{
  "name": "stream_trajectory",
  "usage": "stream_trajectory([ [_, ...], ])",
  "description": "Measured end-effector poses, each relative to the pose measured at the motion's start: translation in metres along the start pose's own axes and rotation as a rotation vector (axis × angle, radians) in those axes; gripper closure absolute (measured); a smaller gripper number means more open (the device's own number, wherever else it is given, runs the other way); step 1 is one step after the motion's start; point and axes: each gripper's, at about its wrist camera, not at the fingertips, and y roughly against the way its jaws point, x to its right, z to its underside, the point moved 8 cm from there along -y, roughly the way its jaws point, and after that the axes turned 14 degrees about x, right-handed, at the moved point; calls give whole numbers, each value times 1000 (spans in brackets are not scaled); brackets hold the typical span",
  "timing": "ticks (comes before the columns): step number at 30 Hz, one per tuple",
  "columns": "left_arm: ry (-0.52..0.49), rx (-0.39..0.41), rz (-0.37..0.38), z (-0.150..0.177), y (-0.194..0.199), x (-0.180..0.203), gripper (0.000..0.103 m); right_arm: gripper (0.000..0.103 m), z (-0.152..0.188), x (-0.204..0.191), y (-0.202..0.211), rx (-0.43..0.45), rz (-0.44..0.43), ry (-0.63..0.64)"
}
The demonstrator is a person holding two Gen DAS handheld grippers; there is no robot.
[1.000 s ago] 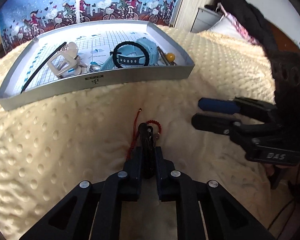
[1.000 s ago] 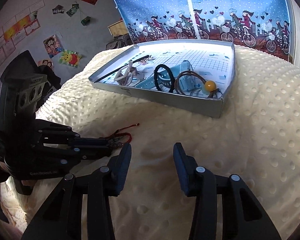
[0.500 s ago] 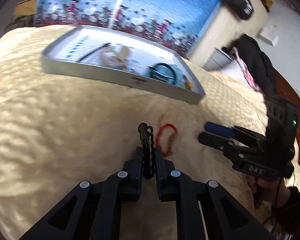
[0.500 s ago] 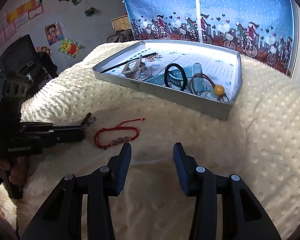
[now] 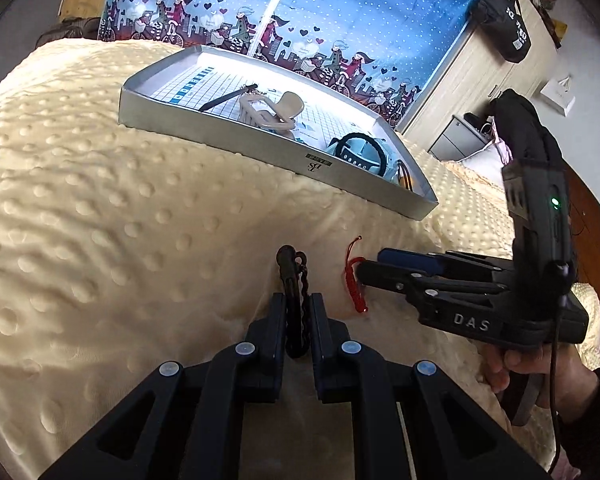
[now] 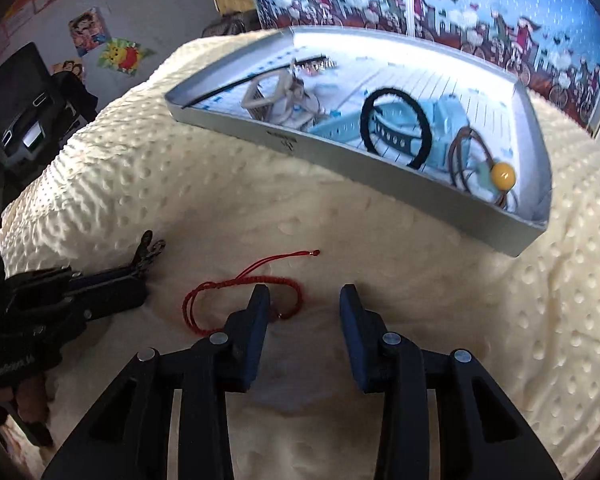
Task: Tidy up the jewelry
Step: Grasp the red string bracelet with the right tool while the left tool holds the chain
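On blanket point(image 5: 120, 208), one red bracelet point(image 6: 244, 286), two tools

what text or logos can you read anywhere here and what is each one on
"DAS": on the side of the right tool, left wrist view.
Partly legible, seemingly "GenRobot": on the body of the left tool, right wrist view, cut off in shadow.
Small dark logo on the front wall of the silver tray: too small to read.
White marks on the black bag: unreadable.

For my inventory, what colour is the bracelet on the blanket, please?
Red bracelet, clearest in right wrist view.
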Motion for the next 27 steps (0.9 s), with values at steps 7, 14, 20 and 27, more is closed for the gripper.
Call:
stream_trajectory([
  [7, 23, 15, 3, 2, 1, -2, 92, 70, 9, -14, -3, 0, 62, 66],
  [14, 10, 16, -2, 3, -1, 0, 92, 70, 15, -8, 2, 22, 90, 7],
  [20, 0, 34, 3, 2, 1, 1, 92, 71, 17, -7, 5, 78, 91, 1],
  [27, -4, 38, 4, 2, 1, 2, 92, 89, 14, 1, -3, 66, 133, -11],
])
